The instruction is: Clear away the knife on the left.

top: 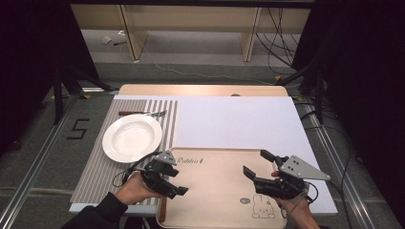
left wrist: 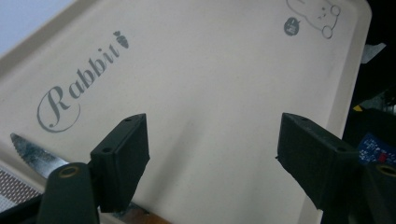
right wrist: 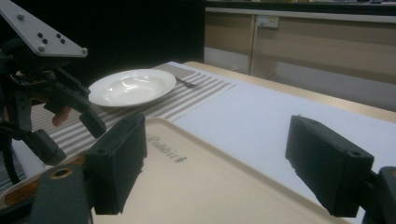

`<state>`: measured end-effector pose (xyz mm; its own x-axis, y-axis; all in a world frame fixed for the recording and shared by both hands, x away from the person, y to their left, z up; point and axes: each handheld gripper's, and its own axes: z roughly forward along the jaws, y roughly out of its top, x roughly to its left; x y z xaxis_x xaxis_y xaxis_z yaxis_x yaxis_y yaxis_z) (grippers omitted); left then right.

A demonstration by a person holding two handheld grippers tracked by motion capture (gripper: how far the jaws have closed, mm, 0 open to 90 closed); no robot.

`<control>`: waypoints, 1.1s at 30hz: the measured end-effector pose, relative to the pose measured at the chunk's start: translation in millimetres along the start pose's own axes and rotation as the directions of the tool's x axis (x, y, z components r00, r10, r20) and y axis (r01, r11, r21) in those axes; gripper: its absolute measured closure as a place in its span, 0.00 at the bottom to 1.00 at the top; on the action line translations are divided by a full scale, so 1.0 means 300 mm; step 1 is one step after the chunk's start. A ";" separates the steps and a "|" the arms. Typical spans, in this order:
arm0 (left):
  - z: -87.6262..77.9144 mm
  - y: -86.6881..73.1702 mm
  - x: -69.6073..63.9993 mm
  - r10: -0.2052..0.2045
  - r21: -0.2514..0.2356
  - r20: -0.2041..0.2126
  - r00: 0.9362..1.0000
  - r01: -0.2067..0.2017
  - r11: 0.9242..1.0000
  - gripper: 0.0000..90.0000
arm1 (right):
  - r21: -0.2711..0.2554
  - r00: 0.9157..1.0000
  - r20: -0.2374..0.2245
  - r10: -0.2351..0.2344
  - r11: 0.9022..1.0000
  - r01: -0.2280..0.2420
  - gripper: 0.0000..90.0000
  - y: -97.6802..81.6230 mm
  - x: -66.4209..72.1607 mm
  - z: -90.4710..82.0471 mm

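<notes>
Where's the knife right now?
In the left gripper view, the serrated metal knife with its brown wooden handle lies at the lower left, on the near-left rim of the beige rabbit tray, just beside the open left claw.

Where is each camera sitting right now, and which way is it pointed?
High view: above the person's side, looking forward and down on the tray, plate and striped mat; both forearms come in, with left tongs and right tongs.
Left gripper view: on the left tongs, looking down across the tray; open jaws, a knife at the tray's edge.
Right gripper view: on the right tongs, looking level across the tray toward the plate; the left tongs show.
Shared: the tray's "Rabbit" lettering.
</notes>
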<state>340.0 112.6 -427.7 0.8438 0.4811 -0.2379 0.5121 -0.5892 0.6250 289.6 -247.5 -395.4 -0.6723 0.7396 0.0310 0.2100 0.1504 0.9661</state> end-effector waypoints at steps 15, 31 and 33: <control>-0.049 0.002 -0.015 0.012 -0.167 0.035 0.999 -0.006 0.986 0.18 | -0.001 1.000 0.001 -0.003 1.000 0.003 0.24 -0.001 0.000 0.001; -0.122 -0.027 -0.029 0.043 -0.382 0.015 0.999 -0.034 0.924 0.17 | -0.003 1.000 0.000 -0.005 1.000 0.005 0.24 -0.001 0.002 0.002; -0.128 -0.033 -0.029 0.042 -0.399 0.010 0.999 -0.035 0.916 0.17 | -0.002 1.000 0.001 -0.005 1.000 0.005 0.24 -0.001 0.002 0.002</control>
<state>321.6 139.3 -403.2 0.8662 0.4494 -0.2183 0.3757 -0.2979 0.8775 289.6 -246.8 -395.8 -0.6729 0.7392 0.0257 0.2051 0.1532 0.9667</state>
